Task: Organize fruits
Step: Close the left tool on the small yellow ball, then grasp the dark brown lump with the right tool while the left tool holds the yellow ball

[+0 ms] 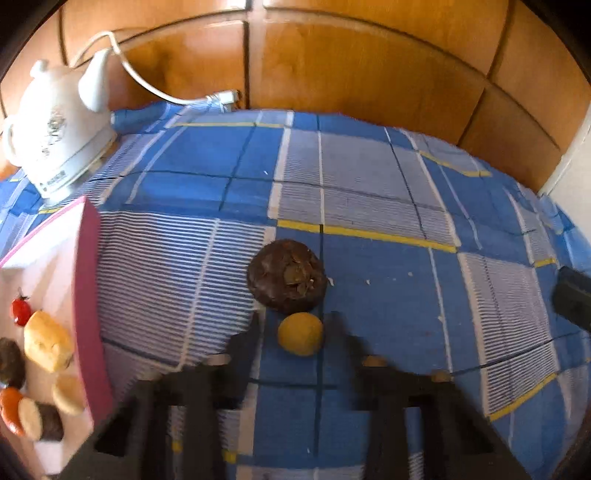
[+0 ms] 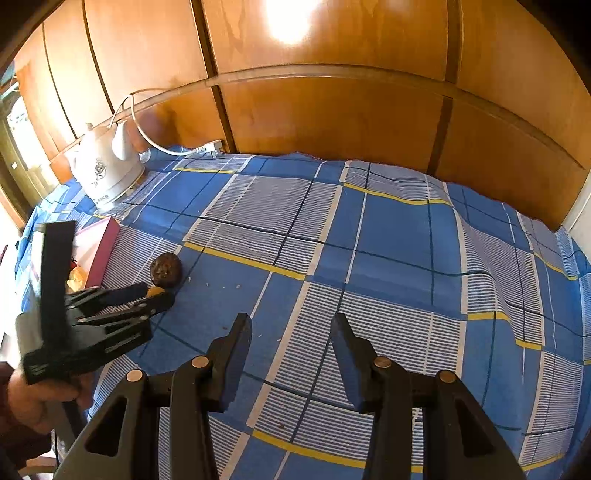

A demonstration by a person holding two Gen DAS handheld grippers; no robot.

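- Bright daylight; a glare patch burns out on the wooden panelling (image 2: 288, 22).
- Fisheye bends the edges, corners black.
- Left view slightly motion-blurred.

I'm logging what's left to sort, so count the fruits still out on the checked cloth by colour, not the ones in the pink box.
Dark brown: 1, the dark brown fruit
Yellow: 1, the yellow fruit between the open left claw's fingers
Total: 2

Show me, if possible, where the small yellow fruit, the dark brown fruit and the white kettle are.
small yellow fruit (image 1: 300, 333), left wrist view, middle of its skin.
dark brown fruit (image 1: 287, 277), left wrist view, its top face.
white kettle (image 2: 107, 168), right wrist view, its body.
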